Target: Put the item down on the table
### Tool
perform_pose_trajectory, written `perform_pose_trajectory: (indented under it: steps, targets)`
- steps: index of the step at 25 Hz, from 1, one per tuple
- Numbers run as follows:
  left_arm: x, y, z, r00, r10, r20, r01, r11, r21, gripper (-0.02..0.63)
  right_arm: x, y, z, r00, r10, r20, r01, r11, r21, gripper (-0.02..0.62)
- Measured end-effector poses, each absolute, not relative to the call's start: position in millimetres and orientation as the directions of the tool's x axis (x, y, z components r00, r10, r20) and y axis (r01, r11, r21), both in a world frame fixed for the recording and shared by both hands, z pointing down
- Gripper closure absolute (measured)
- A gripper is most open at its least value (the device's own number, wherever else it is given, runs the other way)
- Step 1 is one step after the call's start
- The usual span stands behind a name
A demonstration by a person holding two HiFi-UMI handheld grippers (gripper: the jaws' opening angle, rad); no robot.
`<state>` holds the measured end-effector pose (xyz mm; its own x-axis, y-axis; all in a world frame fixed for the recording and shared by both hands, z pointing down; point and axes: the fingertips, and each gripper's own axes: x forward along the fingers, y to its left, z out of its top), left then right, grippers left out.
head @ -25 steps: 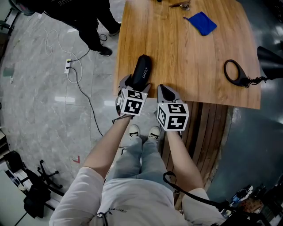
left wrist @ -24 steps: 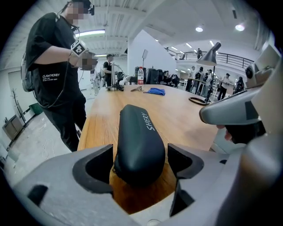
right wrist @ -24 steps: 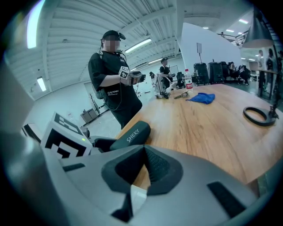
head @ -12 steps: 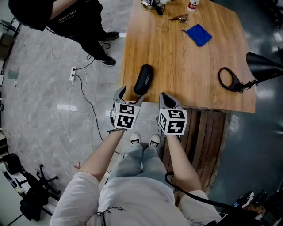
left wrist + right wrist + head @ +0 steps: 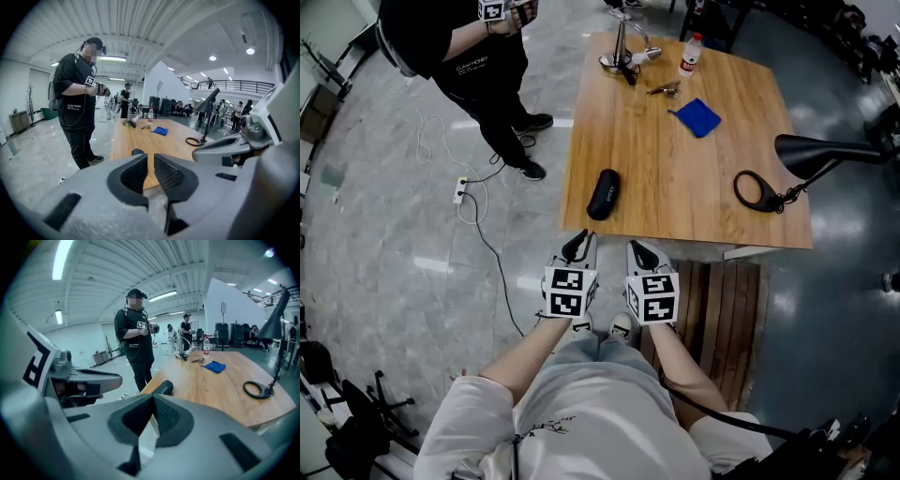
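So the black glasses case is lying flat on the bench, just ahead of the left tongs and well clear of them, so the put-down looks done to me. The left tongs are closing, down to a narrow slot with nothing in it, and the right tongs are pinched together, also empty. What bugs me is where the case sits: it's close to the bench's near-left corner, on the side facing the left tongs. If either pair swings forward carelessly, a nudge could slide it over the edge onto the floor. It's smooth and rounded, so I'd guess it skates easily on that wood. The other worry is the white cable running over the floor out to the left of the left tongs, from a power strip. Step sideways without looking and that's a trip. There's also another person standing far ahead-left of the tongs, near the bench's far corner, so a swinging arm could clip someone. Head count: two tongs, one case, one bench, one blue cloth, one bottle, one black desk lamp on a ring base off ahead-right of the right tongs, and one metal stand. There's also one small metal thing that I can't identify.
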<state>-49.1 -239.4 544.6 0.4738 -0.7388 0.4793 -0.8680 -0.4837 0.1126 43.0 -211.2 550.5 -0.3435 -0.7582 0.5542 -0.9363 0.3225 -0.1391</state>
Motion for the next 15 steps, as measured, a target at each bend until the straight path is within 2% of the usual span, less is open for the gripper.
perform_pose_trajectory:
  steps: [2,3,8,15]
  targets:
    - [-52.2,-221.7,531.9,0.473,-0.741,0.476,-0.869,-0.482,0.114,0.593,37.4,-194.1,537.2,-0.352,-0.761,0.545,-0.934,0.325,-0.148,0.591]
    - [-52.2,-212.7,527.1,0.478,-0.737,0.477,-0.865,-0.489,0.111,0.598,34.1,-185.8,530.1,-0.360,-0.762,0.538,-0.931,0.330,-0.156,0.591]
    - [-49.4,-170.4,510.2,0.501,-0.727,0.470,-0.843,-0.532,0.076,0.600,22.5,-151.2,502.6,-0.396,-0.768,0.504,-0.918,0.348,-0.191,0.591]
    - [-54.7,-160.0,497.2,0.473,-0.761,0.443,-0.872,-0.477,0.112,0.599,28.6,-136.9,492.0,-0.394,-0.787,0.475,-0.919,0.328,-0.218,0.592]
